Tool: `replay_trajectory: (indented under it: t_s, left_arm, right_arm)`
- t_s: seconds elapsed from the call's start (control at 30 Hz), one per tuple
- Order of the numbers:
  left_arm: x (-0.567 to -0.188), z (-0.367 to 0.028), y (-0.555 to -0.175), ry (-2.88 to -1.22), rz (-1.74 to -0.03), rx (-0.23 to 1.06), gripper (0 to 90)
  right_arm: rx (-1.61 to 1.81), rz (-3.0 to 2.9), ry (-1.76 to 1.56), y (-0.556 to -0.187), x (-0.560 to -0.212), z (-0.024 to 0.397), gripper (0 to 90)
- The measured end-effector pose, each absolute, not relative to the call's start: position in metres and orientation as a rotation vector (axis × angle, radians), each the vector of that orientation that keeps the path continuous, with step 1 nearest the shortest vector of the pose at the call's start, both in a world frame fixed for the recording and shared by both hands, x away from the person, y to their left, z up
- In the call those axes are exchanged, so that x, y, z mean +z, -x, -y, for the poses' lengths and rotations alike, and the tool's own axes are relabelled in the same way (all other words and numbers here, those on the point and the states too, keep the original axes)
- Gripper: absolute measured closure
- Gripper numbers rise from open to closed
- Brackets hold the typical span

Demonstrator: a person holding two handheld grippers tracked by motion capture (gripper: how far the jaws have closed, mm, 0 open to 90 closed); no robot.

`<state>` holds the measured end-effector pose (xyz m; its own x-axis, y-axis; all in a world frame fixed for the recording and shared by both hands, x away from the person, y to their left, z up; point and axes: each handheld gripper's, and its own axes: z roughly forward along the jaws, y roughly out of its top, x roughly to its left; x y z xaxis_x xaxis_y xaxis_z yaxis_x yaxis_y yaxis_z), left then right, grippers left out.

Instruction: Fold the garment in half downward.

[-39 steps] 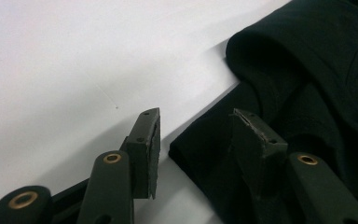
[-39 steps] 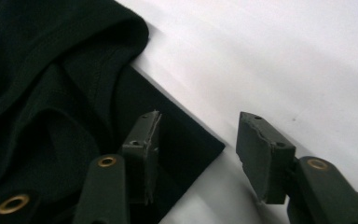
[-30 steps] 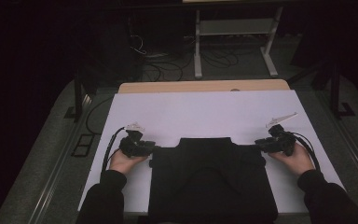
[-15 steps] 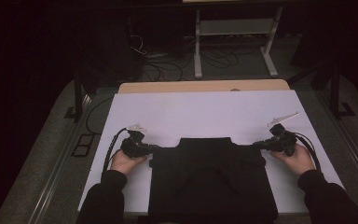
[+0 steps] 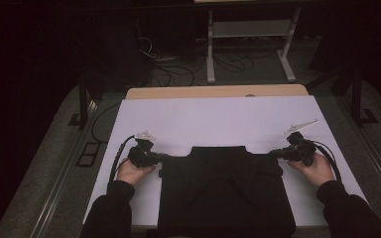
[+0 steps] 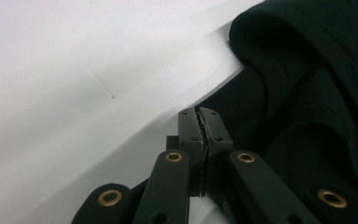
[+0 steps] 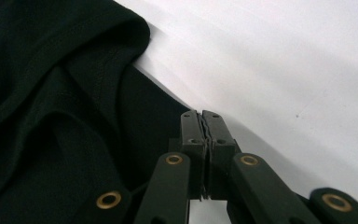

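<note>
Both sets of jaws have just closed: left gripper (image 6: 200,122) and right gripper (image 7: 201,122) are each pressed together at an outer edge of the black garment (image 5: 225,191) lying between them on the white table (image 5: 218,119), apparently pinching cloth, so lifting likely comes next.

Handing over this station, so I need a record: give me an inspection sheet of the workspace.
Surface: white sheet over a wooden tabletop, bare around the work.
Job's things: black folded cloth garment, flat at the near edge.
Clutter: nothing seen.
Grippers: left gripper and right gripper shut at the garment's side edges; pinched cloth not discernible.
Cables: black left cable and right cable trail on the sheet.
Surroundings: dark floor, loose floor cables, white metal stand.
</note>
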<state>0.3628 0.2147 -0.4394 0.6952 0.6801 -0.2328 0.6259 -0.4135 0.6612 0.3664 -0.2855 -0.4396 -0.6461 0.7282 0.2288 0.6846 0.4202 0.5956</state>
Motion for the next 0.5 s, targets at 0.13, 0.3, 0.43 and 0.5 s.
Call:
replay_trajectory:
  t_s: [0.13, 0.3, 0.43, 0.5]
  left_arm:
    - [-0.436, -0.216, -0.364, -2.145, -1.005, 0.128, 88.0]
    - [-0.434, -0.215, -0.364, -2.138, -1.021, 0.186, 88.3]
    - [-0.429, -0.214, -0.364, -2.140, -1.007, 0.256, 88.4]
    - [-0.427, -0.214, -0.366, -2.130, -1.009, 0.273, 88.4]
  right_arm:
    - [1.014, -2.570, -1.317, -0.367, -0.439, 0.286, 87.4]
    - [0.986, -2.543, -1.322, -0.367, -0.437, 0.284, 87.4]
    - [0.961, -2.524, -1.321, -0.367, -0.435, 0.280, 87.5]
    - [0.961, -2.511, -1.323, -0.368, -0.433, 0.280, 87.5]
